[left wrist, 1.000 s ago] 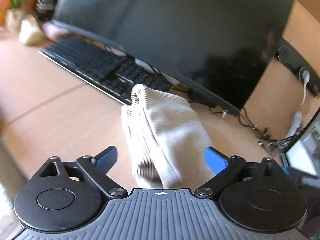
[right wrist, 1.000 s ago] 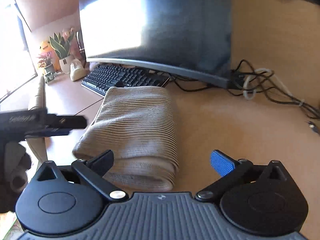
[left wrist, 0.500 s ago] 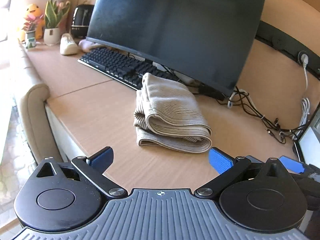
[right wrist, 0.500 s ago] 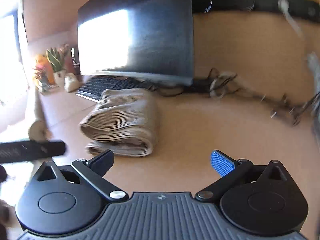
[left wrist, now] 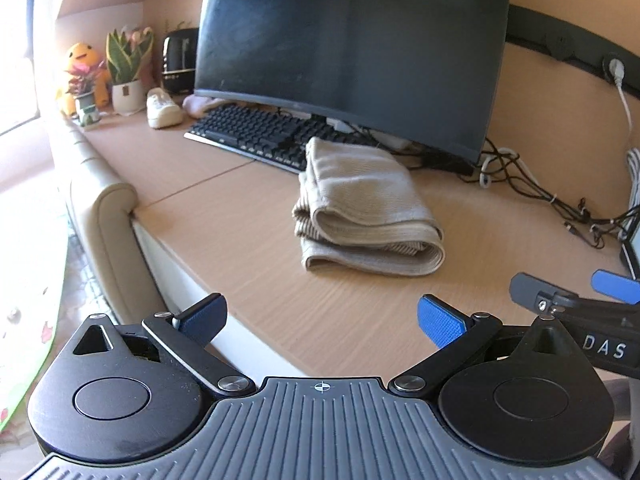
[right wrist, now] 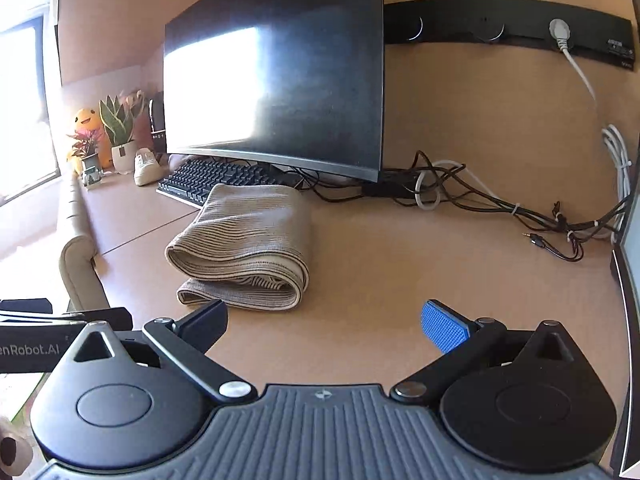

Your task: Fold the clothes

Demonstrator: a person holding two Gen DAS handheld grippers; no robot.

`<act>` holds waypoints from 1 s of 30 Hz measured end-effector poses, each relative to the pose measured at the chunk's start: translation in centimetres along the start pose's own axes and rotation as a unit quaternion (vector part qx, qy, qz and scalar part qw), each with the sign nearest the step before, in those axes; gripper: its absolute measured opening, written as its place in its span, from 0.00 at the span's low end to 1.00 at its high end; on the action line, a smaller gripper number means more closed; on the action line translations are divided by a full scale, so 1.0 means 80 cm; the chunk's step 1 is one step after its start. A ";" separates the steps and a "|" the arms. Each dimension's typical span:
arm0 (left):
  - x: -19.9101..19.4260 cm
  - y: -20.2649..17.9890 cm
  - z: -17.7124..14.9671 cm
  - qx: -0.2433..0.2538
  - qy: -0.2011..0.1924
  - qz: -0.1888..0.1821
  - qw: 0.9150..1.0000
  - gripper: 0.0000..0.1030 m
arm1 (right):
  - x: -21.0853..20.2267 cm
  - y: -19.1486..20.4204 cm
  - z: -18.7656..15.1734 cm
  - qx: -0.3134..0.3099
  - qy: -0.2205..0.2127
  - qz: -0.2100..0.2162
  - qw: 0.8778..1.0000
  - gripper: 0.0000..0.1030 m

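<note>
A beige ribbed garment (left wrist: 366, 216) lies folded in a thick stack on the wooden desk (left wrist: 248, 264), just in front of the keyboard. The right wrist view shows the same folded garment (right wrist: 248, 240) with its open layered end facing me. My left gripper (left wrist: 322, 320) hangs open near the desk's front edge, well short of the garment, nothing between its fingers. My right gripper (right wrist: 324, 324) is open too, held back from the garment and a little to its right. The right gripper's fingers (left wrist: 616, 284) show at the left wrist view's right edge.
A large dark monitor (left wrist: 352, 52) and black keyboard (left wrist: 256, 132) stand behind the garment. Tangled cables (right wrist: 500, 208) trail along the back right. Potted plants (left wrist: 126, 72), a yellow plush toy and a small shoe sit far left. A padded chair back (left wrist: 104, 216) abuts the desk's left edge.
Both grippers have pulled back and away from the garment, which now lies folded and released on the desk. Both stayed open throughout.
</note>
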State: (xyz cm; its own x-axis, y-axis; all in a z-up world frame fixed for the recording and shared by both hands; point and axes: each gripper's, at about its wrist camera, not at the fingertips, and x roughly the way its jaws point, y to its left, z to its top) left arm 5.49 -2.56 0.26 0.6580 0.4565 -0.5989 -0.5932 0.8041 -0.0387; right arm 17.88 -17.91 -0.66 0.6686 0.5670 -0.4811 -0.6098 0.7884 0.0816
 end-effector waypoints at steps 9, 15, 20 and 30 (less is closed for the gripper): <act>-0.006 0.003 -0.017 -0.021 0.018 0.006 1.000 1.00 | -0.005 -0.002 -0.011 -0.013 0.015 0.012 1.000 1.00; -0.005 -0.002 -0.017 -0.018 0.015 0.001 1.000 1.00 | -0.009 -0.005 -0.014 -0.016 0.015 0.003 1.000 1.00; -0.003 -0.008 -0.014 -0.006 0.011 -0.008 1.000 1.00 | -0.013 -0.010 -0.015 -0.009 0.012 -0.004 1.000 1.00; -0.002 -0.002 -0.012 -0.002 0.016 0.000 1.000 1.00 | -0.019 -0.003 -0.011 -0.007 0.000 0.011 1.000 1.00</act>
State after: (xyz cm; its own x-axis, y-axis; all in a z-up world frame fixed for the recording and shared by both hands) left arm 5.02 -3.09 -0.36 0.6427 0.4433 -0.6248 -0.5943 0.8032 -0.0414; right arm 16.61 -19.18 -0.70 0.6552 0.5845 -0.4785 -0.6307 0.7720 0.0794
